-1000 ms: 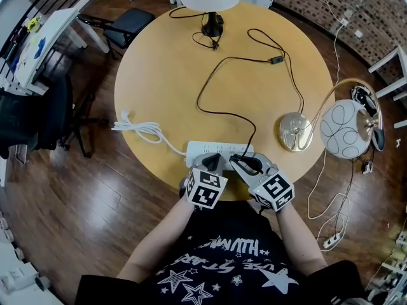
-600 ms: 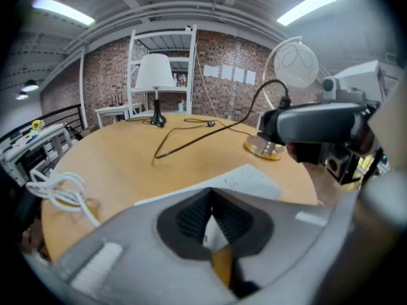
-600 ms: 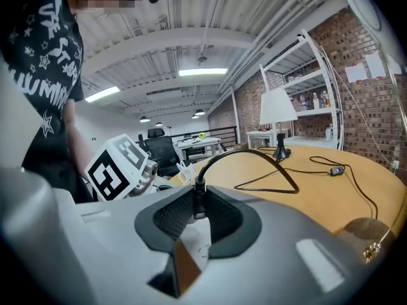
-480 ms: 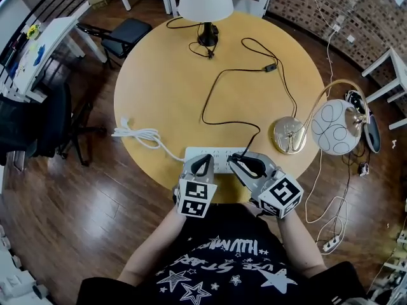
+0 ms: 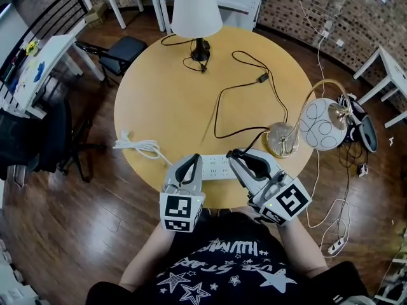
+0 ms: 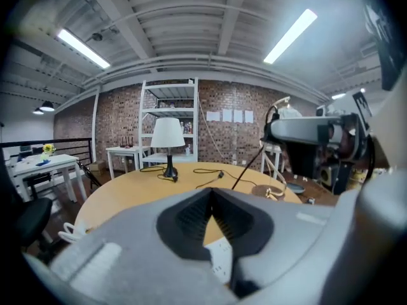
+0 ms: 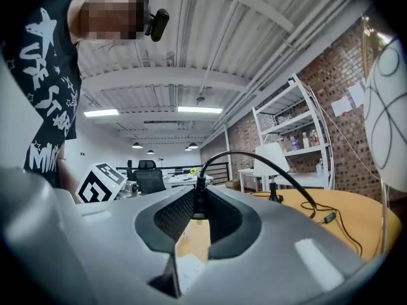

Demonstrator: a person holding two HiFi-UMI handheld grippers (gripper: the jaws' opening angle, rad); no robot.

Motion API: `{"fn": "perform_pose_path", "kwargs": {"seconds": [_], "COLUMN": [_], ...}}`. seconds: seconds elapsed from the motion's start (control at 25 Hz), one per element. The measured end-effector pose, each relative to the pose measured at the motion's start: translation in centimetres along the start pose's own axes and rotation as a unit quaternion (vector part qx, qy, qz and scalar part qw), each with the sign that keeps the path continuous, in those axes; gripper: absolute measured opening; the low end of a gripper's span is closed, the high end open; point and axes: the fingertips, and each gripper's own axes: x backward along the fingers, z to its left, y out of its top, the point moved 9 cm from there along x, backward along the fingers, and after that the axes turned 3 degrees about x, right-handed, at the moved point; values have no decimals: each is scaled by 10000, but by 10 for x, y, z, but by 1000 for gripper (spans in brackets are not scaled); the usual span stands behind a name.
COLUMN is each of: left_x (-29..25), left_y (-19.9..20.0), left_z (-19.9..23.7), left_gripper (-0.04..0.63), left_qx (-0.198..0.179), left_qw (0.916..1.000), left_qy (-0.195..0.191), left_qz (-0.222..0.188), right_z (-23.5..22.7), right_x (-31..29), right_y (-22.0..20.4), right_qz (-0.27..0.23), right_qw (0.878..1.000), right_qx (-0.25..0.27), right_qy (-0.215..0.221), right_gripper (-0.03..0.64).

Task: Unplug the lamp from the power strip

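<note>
**Head view.** A round wooden tabletop [image 5: 152, 88] carries the lamp [image 5: 197, 16] at its far edge. The lamp's black cord [image 5: 219, 107] loops past an inline switch [image 5: 262, 78] and ends at the right tongs [image 5: 234, 153]. The white power strip [image 5: 213, 166] lies at the near edge, and those tongs cover its right end. Its white cable [image 5: 143, 146] coils off to the left. The left tongs [image 5: 194, 159] hang over the strip's left end. A brass lamp [image 5: 282, 138] stands just beside the right tongs (its globe hangs out past the rim).

**Left gripper view.** The left tongs are clenched tip to tip with nothing between them. The strip shows below through the gap. The tongs' own grey body blocks the lower frame, and the other gripper blocks the right side. A white shelf [image 6: 168, 116] stands behind the lamp.

**Right gripper view.** The right tongs grasp the black plug [image 7: 198, 199], having just closed a little further on it. The plug is held above the strip and apart from it. The cord arcs away to the right, toward the lamp.
</note>
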Motion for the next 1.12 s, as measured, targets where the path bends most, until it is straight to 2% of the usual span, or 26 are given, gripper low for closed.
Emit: {"fn": "perform_pose_path", "kwargs": {"seconds": [0.16,0.28,0.56,0.92,1.12], "left_x": [2,4,9,9,9], "left_y": [9,8,18,24,22], "left_z": [-12,-17,-21,-21,-19], "left_gripper": [5,5,5,5,5], "left_qx": [55,54,-35,38,3], "left_qw": [9996,9994,9968,9965,9971], "left_qy": [-181,-210,-173,-85,-42], "left_qz": [-197,-268,-779,-828,-759], "right_z": [3,5,2,-3,-9], "right_x": [3,4,4,1,2], "right_y": [-1,-7,-16,-22,-23], "right_qz": [-24,59,142,160,112], "right_qw": [9999,10000,9999,9999,9995], "right_qx": [92,75,-10,28,-301], "right_qy": [-33,-21,-33,19,-80], "right_gripper": [57,57,55,57,57]}}
